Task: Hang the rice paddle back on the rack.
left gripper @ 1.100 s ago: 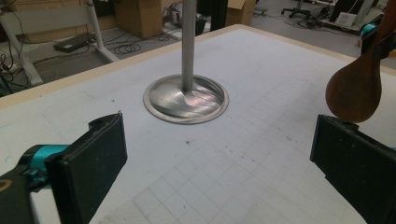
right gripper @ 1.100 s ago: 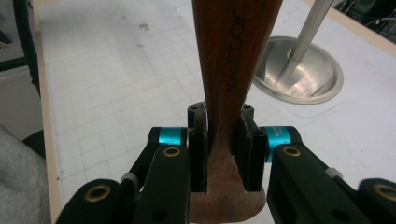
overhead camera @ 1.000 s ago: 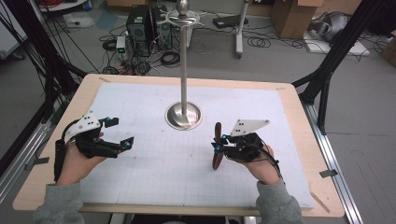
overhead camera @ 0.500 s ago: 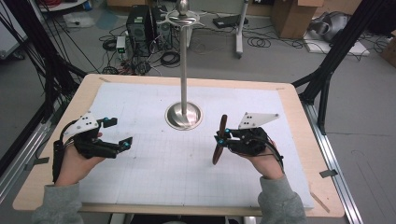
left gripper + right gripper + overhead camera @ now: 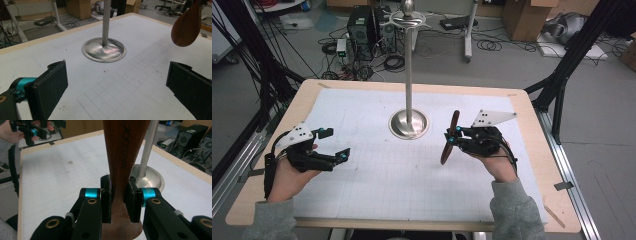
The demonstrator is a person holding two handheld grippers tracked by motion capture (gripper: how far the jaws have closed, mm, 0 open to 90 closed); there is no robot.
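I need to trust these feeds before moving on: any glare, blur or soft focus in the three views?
High view: even light, slightly soft overall; bright sheen on the metal stand base. Left gripper view: glare streaks on that base, both jaws of the left gripper a little soft at the frame edges. Right gripper view: the wooden spoon gripped by the right gripper is sharp, its stamped lettering visible; the background is softer.

Even, bright overhead light casts soft shadows, with glare on the metal base and slightly soft pictures.

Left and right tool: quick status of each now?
Left tool: open, nothing between its jaws.
Right tool: shut on the wooden spoon, lifted off the table.
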